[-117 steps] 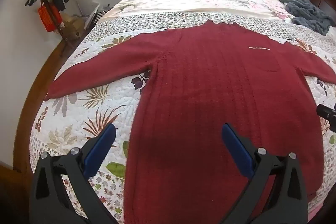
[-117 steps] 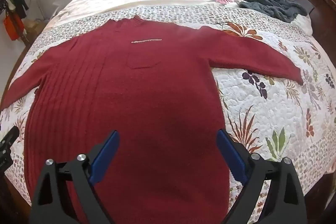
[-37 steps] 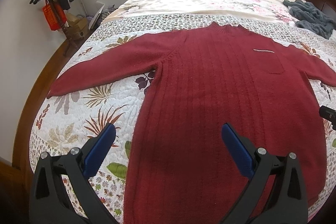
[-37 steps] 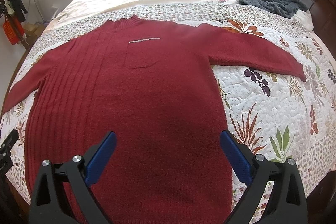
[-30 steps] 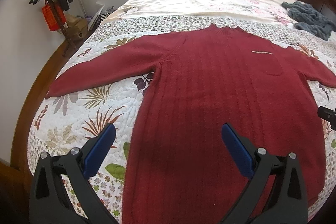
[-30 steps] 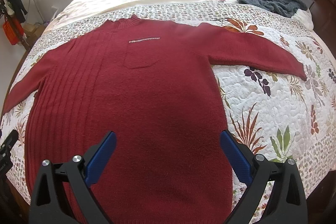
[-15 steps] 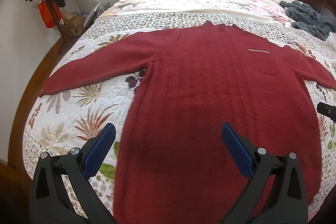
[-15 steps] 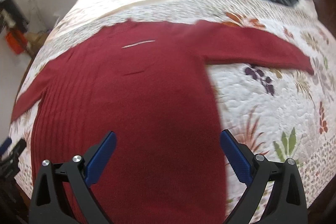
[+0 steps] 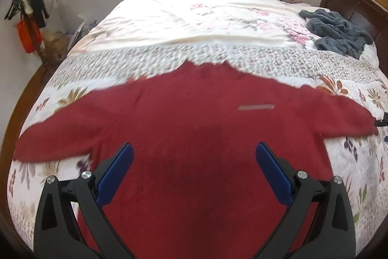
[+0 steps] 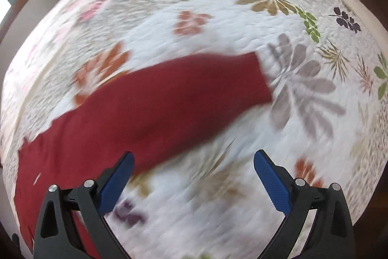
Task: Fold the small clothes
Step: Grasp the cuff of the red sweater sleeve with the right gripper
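A dark red knit sweater (image 9: 194, 118) lies flat and face up on the bed, both sleeves spread out sideways. My left gripper (image 9: 194, 169) hovers open over the sweater's body, nothing between its blue pads. In the right wrist view the sweater's right sleeve (image 10: 169, 98) runs diagonally, its cuff (image 10: 262, 74) pointing up and right. My right gripper (image 10: 192, 176) is open above the quilt just below that sleeve, empty. Both views are motion-blurred.
The bed carries a white quilt (image 10: 303, 45) printed with leaves and flowers. A grey-blue garment (image 9: 337, 33) is heaped near the dark wooden headboard (image 9: 351, 1). A coat stand (image 9: 26, 16) and a box stand at the left wall.
Both grippers moved forward. The left now sits over the sweater's chest. The right swung out to the right, from over the body to beside the right sleeve.
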### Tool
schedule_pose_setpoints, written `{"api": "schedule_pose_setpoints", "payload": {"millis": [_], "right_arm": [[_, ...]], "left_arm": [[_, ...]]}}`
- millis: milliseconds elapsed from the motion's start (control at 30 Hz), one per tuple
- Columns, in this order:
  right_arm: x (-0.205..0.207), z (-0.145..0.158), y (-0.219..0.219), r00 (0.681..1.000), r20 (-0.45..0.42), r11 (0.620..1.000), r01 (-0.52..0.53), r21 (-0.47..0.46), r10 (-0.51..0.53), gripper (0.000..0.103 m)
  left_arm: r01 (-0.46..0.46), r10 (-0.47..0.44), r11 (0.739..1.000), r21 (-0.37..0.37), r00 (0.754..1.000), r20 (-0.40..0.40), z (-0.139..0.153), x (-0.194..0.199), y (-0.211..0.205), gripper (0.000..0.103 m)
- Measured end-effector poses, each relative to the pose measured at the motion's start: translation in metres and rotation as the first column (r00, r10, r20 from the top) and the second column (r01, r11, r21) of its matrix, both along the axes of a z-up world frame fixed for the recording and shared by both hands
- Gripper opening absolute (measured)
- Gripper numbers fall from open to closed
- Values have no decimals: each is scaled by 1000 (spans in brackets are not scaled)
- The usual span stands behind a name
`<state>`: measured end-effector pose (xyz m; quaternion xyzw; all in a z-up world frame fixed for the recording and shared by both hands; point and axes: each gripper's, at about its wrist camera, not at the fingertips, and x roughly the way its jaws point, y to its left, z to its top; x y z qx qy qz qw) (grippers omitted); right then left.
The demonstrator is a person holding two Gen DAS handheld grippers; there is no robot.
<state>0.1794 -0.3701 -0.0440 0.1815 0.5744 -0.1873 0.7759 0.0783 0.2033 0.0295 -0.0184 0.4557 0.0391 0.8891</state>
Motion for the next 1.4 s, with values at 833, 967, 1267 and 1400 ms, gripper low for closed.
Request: {"api": "schedule_pose_setpoints", "payload": {"millis": [833, 967, 1267, 1400], "right_arm": [[37, -20, -37, 993, 105, 993, -69, 98, 59, 13], [41, 0, 4, 977, 166, 982, -152, 109, 133, 13], [44, 22, 134, 899, 254, 906, -399, 139, 357, 13], [44, 23, 195, 849, 280, 853, -500, 148, 449, 13]], "left_arm": [[17, -16, 1000, 13, 998, -63, -33, 30, -26, 100], [-18, 18, 1000, -1, 997, -81, -37, 27, -6, 100], [-53, 50, 998, -29, 994, -95, -41, 19, 24, 100], [-58, 53, 997, -50, 994, -96, -41, 18, 33, 100]]}}
